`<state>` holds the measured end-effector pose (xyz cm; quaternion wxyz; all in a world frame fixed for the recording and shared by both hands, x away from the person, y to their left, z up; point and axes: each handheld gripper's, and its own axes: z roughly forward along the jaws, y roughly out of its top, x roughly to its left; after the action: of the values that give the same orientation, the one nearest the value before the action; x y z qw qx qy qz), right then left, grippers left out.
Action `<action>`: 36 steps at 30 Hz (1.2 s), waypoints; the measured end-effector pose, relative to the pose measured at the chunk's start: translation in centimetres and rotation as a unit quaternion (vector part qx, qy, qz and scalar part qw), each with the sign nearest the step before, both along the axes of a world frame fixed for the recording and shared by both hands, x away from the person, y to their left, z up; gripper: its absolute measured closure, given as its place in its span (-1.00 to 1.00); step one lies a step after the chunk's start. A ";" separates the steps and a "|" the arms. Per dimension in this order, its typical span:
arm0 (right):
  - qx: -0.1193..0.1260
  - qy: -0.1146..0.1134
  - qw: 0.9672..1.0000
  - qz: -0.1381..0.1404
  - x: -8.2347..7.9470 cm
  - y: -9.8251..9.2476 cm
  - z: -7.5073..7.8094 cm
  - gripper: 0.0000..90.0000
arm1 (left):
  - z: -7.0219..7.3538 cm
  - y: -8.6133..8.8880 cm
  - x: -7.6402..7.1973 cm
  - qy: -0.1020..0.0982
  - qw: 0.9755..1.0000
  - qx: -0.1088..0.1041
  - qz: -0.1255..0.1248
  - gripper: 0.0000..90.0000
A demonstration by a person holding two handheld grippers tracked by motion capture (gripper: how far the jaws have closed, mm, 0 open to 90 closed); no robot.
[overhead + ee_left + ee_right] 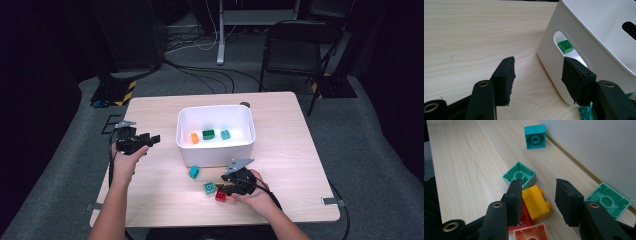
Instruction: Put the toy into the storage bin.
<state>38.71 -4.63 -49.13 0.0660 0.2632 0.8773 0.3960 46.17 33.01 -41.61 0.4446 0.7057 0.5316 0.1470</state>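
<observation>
My left gripper (154, 139) hovers open left of the white bin (216, 108), holding nothing; in the left gripper view its jaws (538, 60) stand wide beside the bin's corner (549, 62). My right gripper (220, 189) sits low at the front, over a cluster of bricks. In the right gripper view its jaws (538, 182) are open, with a yellow brick (535, 202) lying between them close to the left pad and apart from the right pad. A red brick (524, 218) and an orange brick (530, 233) lie just below it.
The bin holds an orange brick (194, 138), a green brick (208, 134) and a teal brick (225, 134). On the table lie a cyan brick (194, 172), an upturned sea-green brick (520, 175) and another (609, 200) by the bin wall (594, 145).
</observation>
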 end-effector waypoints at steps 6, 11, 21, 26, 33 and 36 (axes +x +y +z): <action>-0.021 -0.004 1.000 0.001 0.0 0.5 -0.6 0.26 | 0.0 -0.1 0.0 0.000 1.000 0.001 -0.001 -0.04; -0.013 -0.004 1.000 -0.010 0.3 0.2 -0.5 0.26 | 0.0 0.0 0.0 0.000 1.000 0.000 0.000 -0.04; -0.032 0.000 0.999 -0.018 0.8 0.7 -1.3 0.31 | 0.0 -0.1 0.0 0.001 1.000 0.003 -0.001 -0.04; -0.053 -0.001 0.999 -0.010 0.9 1.0 -1.7 0.40 | 0.0 -0.1 0.0 0.000 1.000 0.001 -0.001 -0.04; -0.049 0.006 0.999 -0.012 0.9 1.0 -1.6 0.48 | 0.0 0.0 0.0 -0.001 1.000 0.000 0.000 -0.04; -0.046 0.004 0.999 -0.013 0.7 0.8 -1.2 0.48 | 0.0 0.0 0.0 0.000 1.000 0.000 0.000 -0.04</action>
<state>39.45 -3.79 -50.32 0.0797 0.2726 0.8915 0.3528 46.16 32.99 -41.59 0.4445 0.7055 0.5321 0.1466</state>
